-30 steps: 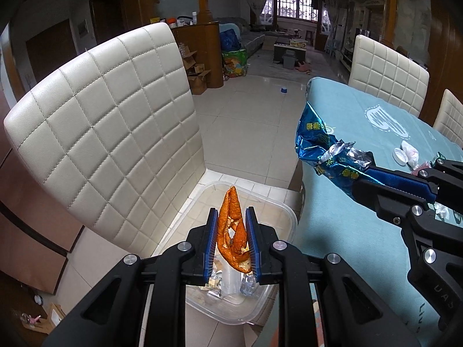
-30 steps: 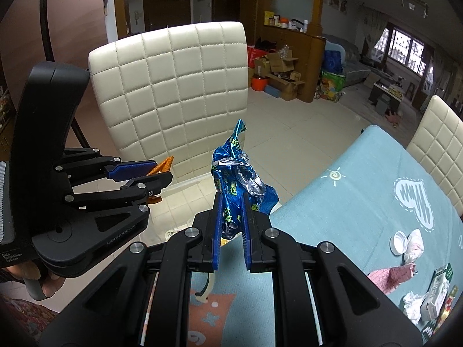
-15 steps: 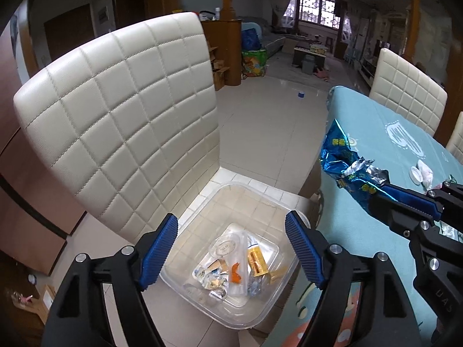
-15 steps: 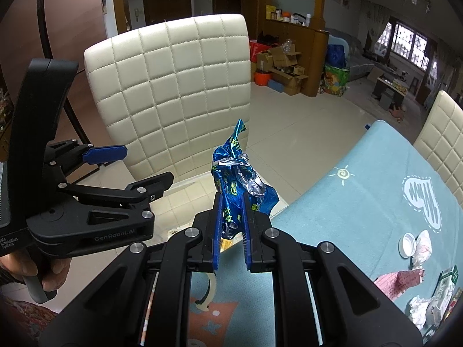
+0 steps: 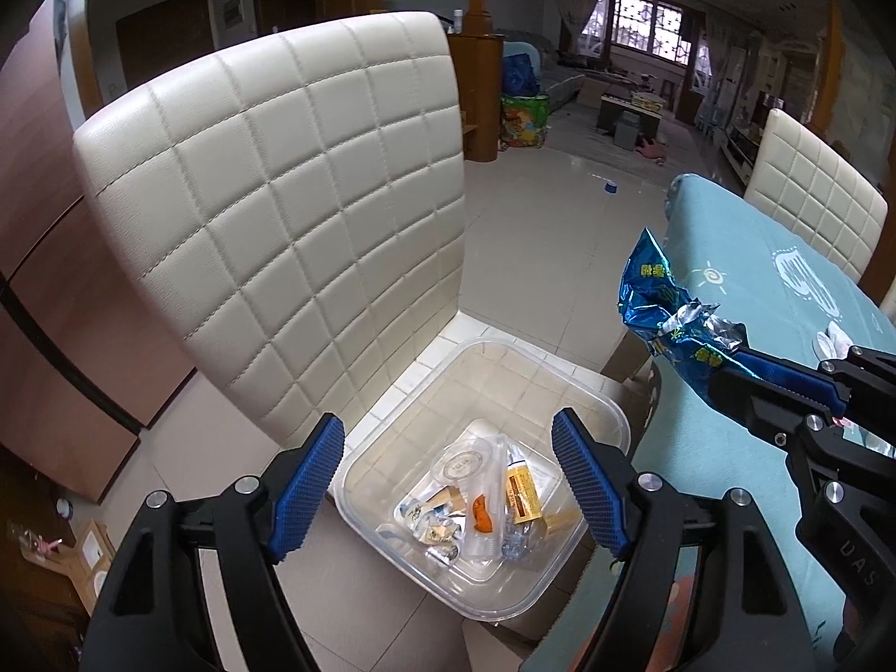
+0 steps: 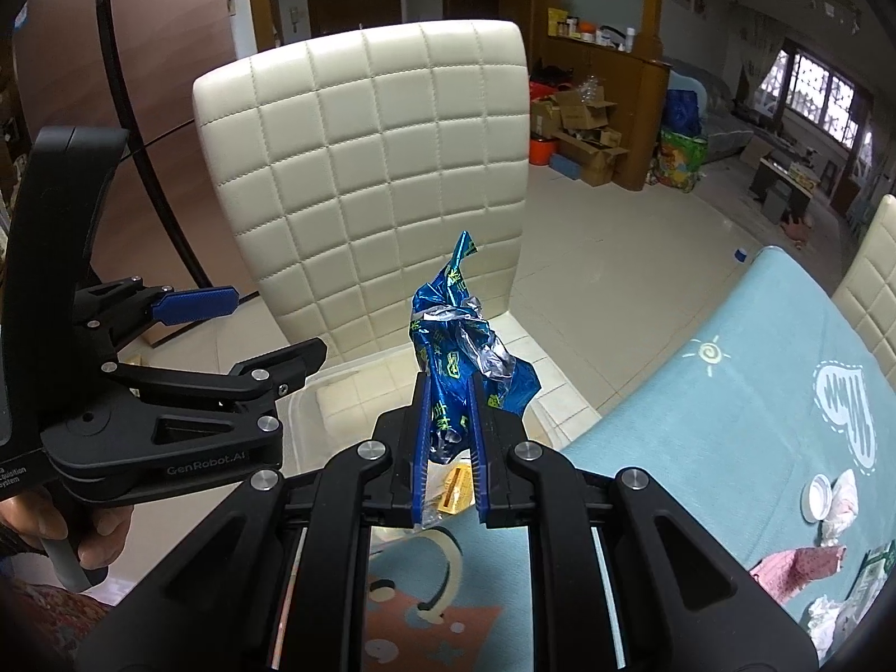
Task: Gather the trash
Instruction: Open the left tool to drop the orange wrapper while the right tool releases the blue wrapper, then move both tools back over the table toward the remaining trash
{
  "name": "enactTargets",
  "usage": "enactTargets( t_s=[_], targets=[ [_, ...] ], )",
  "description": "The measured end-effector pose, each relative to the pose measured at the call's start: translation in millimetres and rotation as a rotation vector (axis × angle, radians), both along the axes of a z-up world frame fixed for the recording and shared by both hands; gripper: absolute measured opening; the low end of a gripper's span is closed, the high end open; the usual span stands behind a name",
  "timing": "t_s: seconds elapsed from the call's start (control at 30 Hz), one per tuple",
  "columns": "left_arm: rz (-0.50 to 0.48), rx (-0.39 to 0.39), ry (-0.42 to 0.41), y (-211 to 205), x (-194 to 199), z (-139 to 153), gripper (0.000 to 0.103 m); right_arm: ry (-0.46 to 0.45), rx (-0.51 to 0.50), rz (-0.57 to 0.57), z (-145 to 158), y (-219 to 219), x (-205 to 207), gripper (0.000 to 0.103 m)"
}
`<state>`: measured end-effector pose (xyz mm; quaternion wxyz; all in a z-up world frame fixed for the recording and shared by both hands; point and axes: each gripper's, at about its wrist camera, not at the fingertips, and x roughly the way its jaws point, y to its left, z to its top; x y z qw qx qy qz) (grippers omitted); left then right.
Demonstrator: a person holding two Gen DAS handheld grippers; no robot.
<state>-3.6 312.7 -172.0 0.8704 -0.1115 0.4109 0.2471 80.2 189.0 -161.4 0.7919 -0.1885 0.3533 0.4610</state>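
Observation:
A clear plastic bin [image 5: 607,409] sits on the cream chair seat and holds several scraps, among them an orange peel piece [image 5: 480,512]. My left gripper [image 5: 448,473] is open and empty above the bin; it also shows in the right wrist view [image 6: 241,325]. My right gripper [image 6: 448,420] is shut on a crumpled blue foil snack wrapper [image 6: 456,347], held up by the table's edge; the wrapper also shows in the left wrist view [image 5: 666,313].
A quilted cream chair back [image 5: 291,213] rises behind the bin. The teal-clothed table [image 6: 728,392] lies to the right, with a white cap [image 6: 817,495], pink paper [image 6: 795,568] and other scraps on it. Another cream chair [image 5: 812,196] stands beyond.
My left gripper opened and let the orange peel fall into the bin. My right gripper kept its hold on the blue wrapper and shifted slightly toward the bin.

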Motion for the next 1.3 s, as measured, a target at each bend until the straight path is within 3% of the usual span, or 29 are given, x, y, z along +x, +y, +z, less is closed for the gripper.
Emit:
enactTargets(
  t_s=[0.2,0.23,0.27,0.33,0.37,0.87,1.3],
  targets=[
    [0.022,-0.006,0.000,2.7,-6.7,1.0,0.075,0.002,0.002,-0.015,-0.1,-1.1,0.3,0.017],
    [0.025,-0.008,-0.001,2.5,-7.5,1.5,0.075,0.001,0.004,-0.020,0.5,-2.0,0.6,0.023],
    [0.027,-0.010,-0.003,2.5,-8.1,1.9,0.075,-0.006,0.008,-0.026,1.3,-3.7,0.5,0.029],
    [0.028,-0.010,-0.003,1.6,-9.5,2.5,0.075,-0.022,0.029,-0.046,4.5,-7.8,0.2,0.079],
    [0.028,-0.009,-0.003,0.9,-10.0,3.1,0.075,-0.045,0.051,-0.071,8.0,-12.3,-0.7,0.082],
    [-0.067,-0.006,-0.022,-35.7,-3.6,15.4,0.075,-0.022,0.048,-0.187,16.4,-58.3,1.8,0.080],
    [-0.291,-0.018,-0.054,-119.7,31.3,30.1,0.075,-0.041,0.033,-0.425,25.9,-167.1,1.5,0.080]
  ],
)
